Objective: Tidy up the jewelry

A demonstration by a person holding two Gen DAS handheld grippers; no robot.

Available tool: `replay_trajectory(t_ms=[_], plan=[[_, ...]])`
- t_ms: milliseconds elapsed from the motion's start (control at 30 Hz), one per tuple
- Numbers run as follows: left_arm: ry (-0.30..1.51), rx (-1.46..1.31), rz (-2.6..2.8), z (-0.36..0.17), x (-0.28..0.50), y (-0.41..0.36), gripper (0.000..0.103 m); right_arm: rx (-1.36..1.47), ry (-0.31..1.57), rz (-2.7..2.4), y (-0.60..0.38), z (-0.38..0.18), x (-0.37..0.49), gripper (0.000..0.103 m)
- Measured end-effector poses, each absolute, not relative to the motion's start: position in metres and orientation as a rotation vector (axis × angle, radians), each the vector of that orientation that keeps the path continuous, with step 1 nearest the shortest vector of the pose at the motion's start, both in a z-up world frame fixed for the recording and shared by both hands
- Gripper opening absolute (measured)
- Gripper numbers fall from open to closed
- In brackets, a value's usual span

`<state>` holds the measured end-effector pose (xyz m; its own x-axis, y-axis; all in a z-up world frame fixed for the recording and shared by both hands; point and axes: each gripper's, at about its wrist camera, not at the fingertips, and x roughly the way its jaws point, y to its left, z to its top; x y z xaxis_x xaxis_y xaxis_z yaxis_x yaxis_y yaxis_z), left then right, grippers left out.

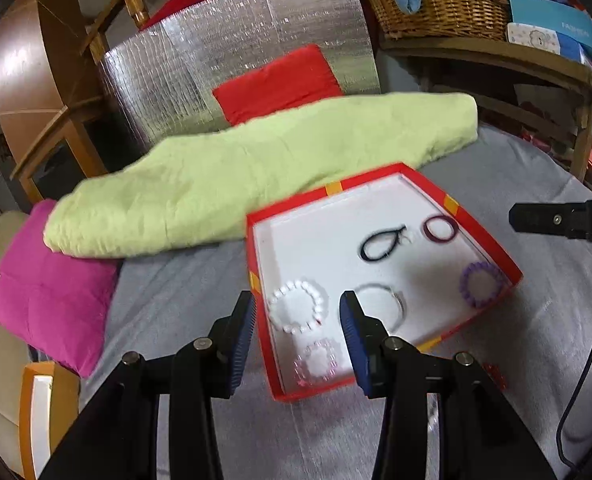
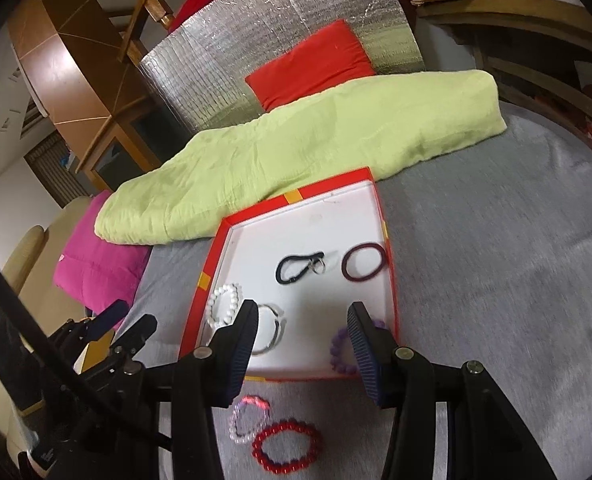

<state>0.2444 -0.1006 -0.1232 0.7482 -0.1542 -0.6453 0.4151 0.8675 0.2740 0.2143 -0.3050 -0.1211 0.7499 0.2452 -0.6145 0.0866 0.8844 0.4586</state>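
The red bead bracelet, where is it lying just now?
In the right wrist view the red bead bracelet lies on the grey cloth, outside the red box, beside a pink-white bracelet.

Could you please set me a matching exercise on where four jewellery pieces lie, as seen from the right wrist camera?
Things:
1. red beaded bracelet
2. maroon elastic hair tie
3. white pearl bracelet
4. black cord loop with a metal ring

Places:
A. inside the red cardboard box, against its left wall
B. on the grey cloth, outside the box, in front of its near wall
C. inside the box, by the far part of its right wall
D. inside the box, on the middle of its white floor

Pairs: 1-B, 2-C, 3-A, 4-D
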Motion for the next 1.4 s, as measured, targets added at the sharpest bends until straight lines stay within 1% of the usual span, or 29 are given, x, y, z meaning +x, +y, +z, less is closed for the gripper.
replay_trajectory(t_ms=[200,567,700,733,800,867,967,1000,1033,1133,1167,1400], plan=[[0.776,0.38,-0.361,-0.138,0.238,-0.09,0.044,0.492,0.776,0.11,-0.308,-0.131,0.193,0.05],[0.936,0.302,-0.375,-0.162,0.225,-0.079,0.044,0.445,0.992,0.183,-0.286,-0.187,0.177,0.05],[0.968,0.277,-0.377,-0.172,0.215,-0.077,0.044,0.415,1.023,0.213,-0.271,-0.197,0.179,0.047],[0.971,0.27,-0.379,-0.174,0.213,-0.076,0.044,0.404,1.026,0.21,-0.269,-0.199,0.18,0.044],[0.981,0.249,-0.378,-0.178,0.21,-0.074,0.044,0.393,1.035,0.207,-0.266,-0.202,0.183,0.043],[1.003,0.214,-0.376,-0.184,0.208,-0.07,0.044,0.39,1.052,0.205,-0.262,-0.207,0.186,0.038],[1.01,0.192,-0.382,-0.186,0.207,-0.069,0.044,0.314,1.041,0.192,-0.252,-0.208,0.186,0.026],[1.002,0.188,-0.394,-0.184,0.206,-0.07,0.044,0.283,1.038,0.188,-0.249,-0.208,0.185,0.015],[0.994,0.179,-0.406,-0.182,0.206,-0.07,0.044,0.264,1.04,0.185,-0.246,-0.209,0.185,0.013],[0.995,0.152,-0.44,-0.181,0.207,-0.073,0.044,0.233,1.026,0.168,-0.246,-0.206,0.185,0.012],[0.998,0.145,-0.452,-0.182,0.208,-0.074,0.044,0.221,1.015,0.15,-0.248,-0.204,0.184,0.009],[1.022,0.155,-0.513,-0.191,0.209,-0.093,0.044,0.284,1.002,0.065,-0.282,-0.197,0.186,0.01]])
